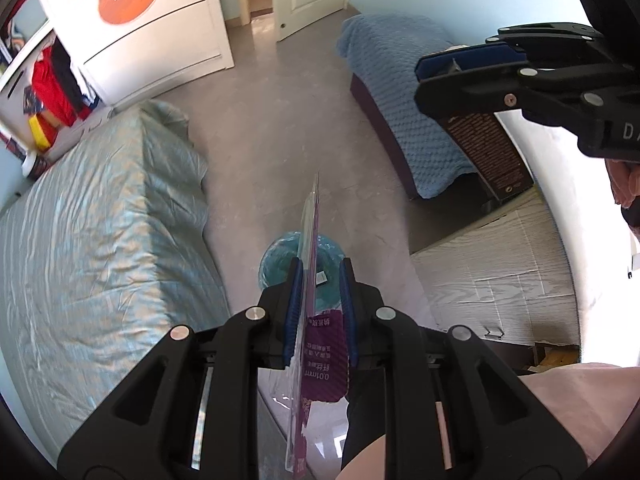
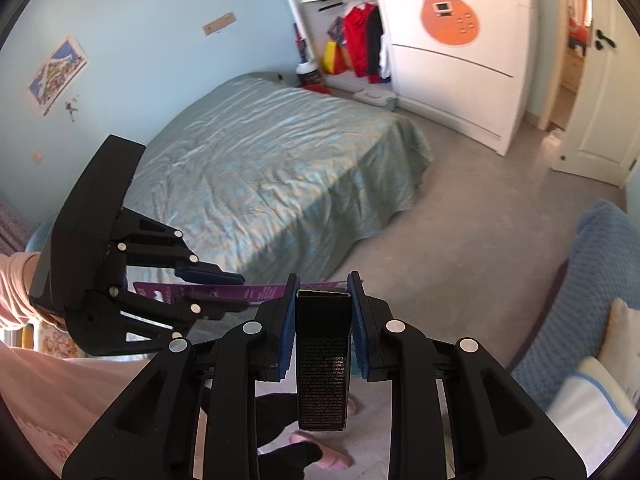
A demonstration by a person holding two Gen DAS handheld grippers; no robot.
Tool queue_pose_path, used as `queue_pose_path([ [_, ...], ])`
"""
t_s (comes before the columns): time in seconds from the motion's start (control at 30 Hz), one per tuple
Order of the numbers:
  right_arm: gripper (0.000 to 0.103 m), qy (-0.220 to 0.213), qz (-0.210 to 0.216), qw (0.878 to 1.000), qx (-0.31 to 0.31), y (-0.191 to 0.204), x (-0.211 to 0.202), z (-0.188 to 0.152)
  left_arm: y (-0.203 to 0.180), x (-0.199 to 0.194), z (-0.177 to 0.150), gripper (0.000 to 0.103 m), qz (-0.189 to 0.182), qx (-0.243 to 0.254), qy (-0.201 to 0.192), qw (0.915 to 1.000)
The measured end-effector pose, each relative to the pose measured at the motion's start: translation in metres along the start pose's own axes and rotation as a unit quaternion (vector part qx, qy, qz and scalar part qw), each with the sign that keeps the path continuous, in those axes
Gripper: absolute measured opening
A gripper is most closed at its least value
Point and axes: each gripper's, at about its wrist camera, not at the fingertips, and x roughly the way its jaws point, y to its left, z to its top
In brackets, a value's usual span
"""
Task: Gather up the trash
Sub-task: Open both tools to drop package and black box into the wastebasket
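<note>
Trash in both tools: a flat purple package in the left gripper, a slim black carton in the right gripper.

Left gripper: blue pads closed on the package near its middle, edge-on between the fingers. It sticks out forward and also trails back toward the camera. Thin card and clear film, likely floppy, so a mid-length pinch probably keeps it from drooping.

Below it, on the grey floor, sits a round bin with a teal liner. The package hangs roughly over the bin's mouth. Judgement: held here for a drop, not yet let go.

Right gripper: pads clamped on the carton's narrow sides near its top end, the rest hanging below the fingers. In the left view the carton hangs far right of the bin, above the blue-covered couch. Seems parked aside to wait its turn.

The two grippers are apart, not touching. Green-covered bed lies left of the bin, nothing on it. White wardrobe with guitar sticker far across the room.

Next move likely: open the left pads, then bring the carton over the bin. Risk: the broad, light package may catch the rim or drift sideways.
</note>
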Motion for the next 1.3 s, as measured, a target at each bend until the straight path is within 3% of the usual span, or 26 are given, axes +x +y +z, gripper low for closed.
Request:
queue_pose_path([
  [0.47,0.026,0.019,0.032,0.999,-0.002,0.001,0.036,0.021,0.035,0.018,0.002,0.018,-0.001,-0.027,0.015,0.9995],
  [0.53,0.028,0.021,0.03,0.999,0.0,-0.001,0.039,0.023,0.037,0.022,0.003,0.024,0.005,-0.028,0.02,0.9994],
  [0.57,0.034,0.019,0.028,0.999,0.001,-0.003,0.04,0.023,0.038,0.023,0.004,0.026,0.005,-0.031,0.019,0.9993],
  [0.6,0.05,0.016,0.024,1.0,0.002,-0.005,0.039,0.023,0.039,0.023,0.005,0.033,0.005,-0.034,0.019,0.9992],
  [0.67,0.066,0.009,0.02,1.0,0.009,-0.009,0.039,0.024,0.041,0.024,0.007,0.051,0.016,-0.032,0.017,0.9992],
  [0.7,0.067,0.007,0.02,1.0,0.011,-0.011,0.038,0.025,0.042,0.024,0.008,0.066,0.024,-0.031,0.015,0.9991],
  [0.73,0.067,0.008,0.017,1.0,0.01,-0.012,0.038,0.025,0.043,0.023,0.008,0.073,0.026,-0.033,0.01,0.9991],
  [0.83,0.067,0.012,0.016,1.0,0.014,-0.015,0.038,0.025,0.044,0.023,0.01,0.077,0.029,-0.03,0.009,0.9991],
  [1.3,0.072,0.008,-0.002,0.999,0.034,-0.018,0.027,0.014,0.041,0.023,0.009,0.077,0.022,-0.022,0.012,0.9994],
])
